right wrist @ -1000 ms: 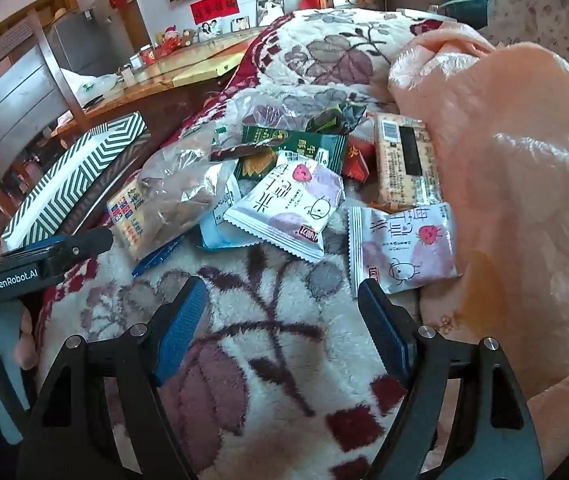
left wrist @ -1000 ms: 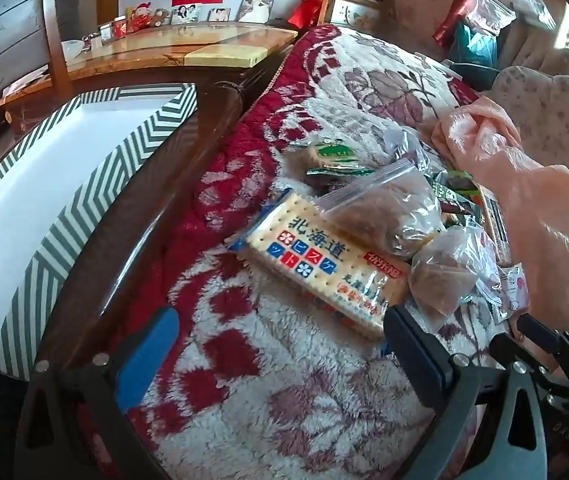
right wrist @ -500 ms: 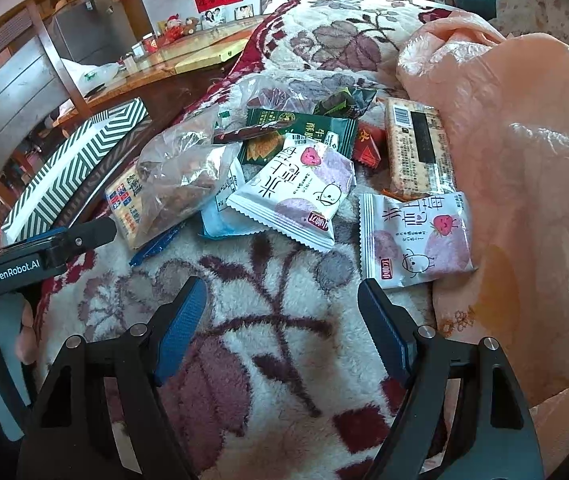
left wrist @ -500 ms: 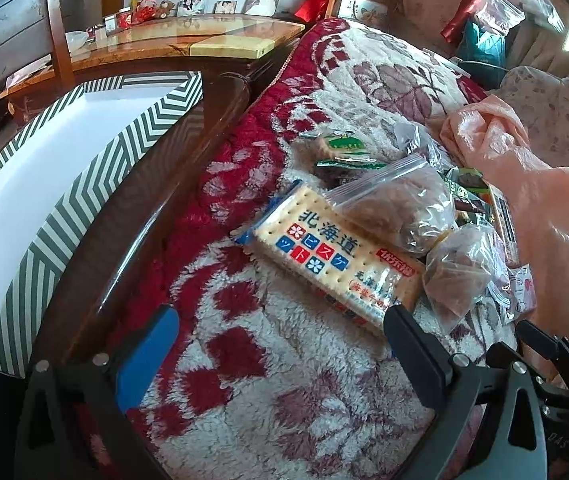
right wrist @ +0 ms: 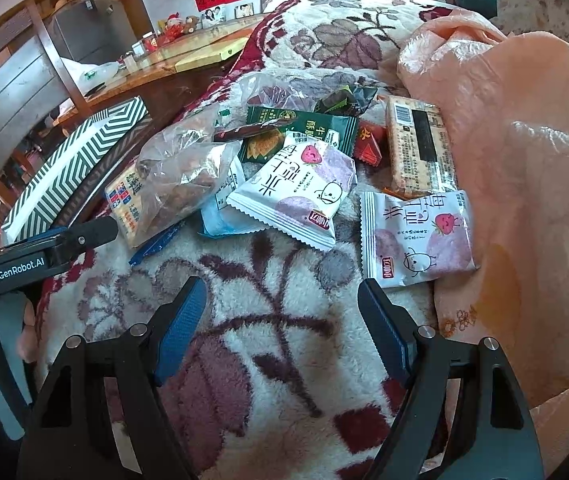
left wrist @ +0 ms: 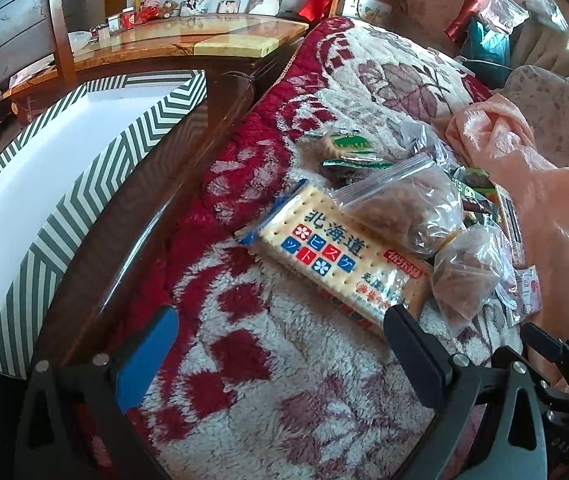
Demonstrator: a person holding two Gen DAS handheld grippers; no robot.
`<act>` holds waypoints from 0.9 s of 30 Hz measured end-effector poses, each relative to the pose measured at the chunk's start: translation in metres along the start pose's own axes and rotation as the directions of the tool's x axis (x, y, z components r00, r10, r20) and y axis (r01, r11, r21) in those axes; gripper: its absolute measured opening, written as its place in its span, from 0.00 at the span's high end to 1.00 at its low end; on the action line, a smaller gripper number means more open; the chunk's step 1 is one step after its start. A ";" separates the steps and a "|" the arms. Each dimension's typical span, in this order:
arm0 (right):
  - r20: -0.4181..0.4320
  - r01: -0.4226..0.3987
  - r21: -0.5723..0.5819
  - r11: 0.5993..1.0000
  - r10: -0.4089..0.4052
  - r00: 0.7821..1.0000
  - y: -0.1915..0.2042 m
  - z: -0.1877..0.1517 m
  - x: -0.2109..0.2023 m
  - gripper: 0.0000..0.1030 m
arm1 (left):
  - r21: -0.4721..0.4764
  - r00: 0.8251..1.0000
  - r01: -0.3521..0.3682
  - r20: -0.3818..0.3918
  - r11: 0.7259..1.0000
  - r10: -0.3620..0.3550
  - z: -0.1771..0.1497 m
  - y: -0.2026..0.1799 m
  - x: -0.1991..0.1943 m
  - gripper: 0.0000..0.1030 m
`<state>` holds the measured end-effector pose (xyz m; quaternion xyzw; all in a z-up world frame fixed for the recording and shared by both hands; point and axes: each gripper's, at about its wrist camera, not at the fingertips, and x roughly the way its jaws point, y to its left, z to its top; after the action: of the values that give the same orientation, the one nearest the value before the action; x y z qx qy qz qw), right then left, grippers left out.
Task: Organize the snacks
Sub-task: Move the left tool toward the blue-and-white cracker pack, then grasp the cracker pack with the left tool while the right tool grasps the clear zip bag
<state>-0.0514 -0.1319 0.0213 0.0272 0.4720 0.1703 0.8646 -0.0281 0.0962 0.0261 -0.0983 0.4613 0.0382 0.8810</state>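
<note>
Up close in the left wrist view, the left gripper [left wrist: 280, 344] gapes empty before the cracker pack [left wrist: 340, 260], whose far end lies under a nut bag [left wrist: 404, 212]; lifting it could spill that bag. Across in the right wrist view, the right gripper [right wrist: 284, 320] also spreads empty, short of the strawberry pouch [right wrist: 416, 236], near the striped box [right wrist: 76, 168].

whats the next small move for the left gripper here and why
Probably ease the left hand-held gripper forward onto the cracker pack. Its jaws are open and empty, the pack lies nearest just ahead, and the striped box waits open alongside the blanket.
</note>
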 end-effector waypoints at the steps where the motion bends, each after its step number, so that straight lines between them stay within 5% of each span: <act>1: 0.000 -0.001 0.001 1.000 0.001 1.000 0.000 0.000 0.000 0.23 | -0.002 1.000 0.000 -0.001 1.000 0.000 0.001 -0.001 0.002 0.00; 18: 0.003 -0.018 0.034 0.999 0.018 1.000 -0.007 0.000 0.000 0.23 | -0.005 0.994 -0.090 -0.066 0.996 0.089 0.047 -0.036 0.038 0.00; 27: 0.002 -0.008 0.038 0.999 0.008 1.000 -0.006 0.002 0.001 0.23 | 0.008 0.983 -0.066 -0.173 0.998 0.066 0.027 -0.010 0.030 0.00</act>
<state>-0.0478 -0.1369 0.0199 0.0458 0.4740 0.1649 0.8637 0.0125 0.0915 0.0182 -0.0848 0.5390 0.0581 0.8360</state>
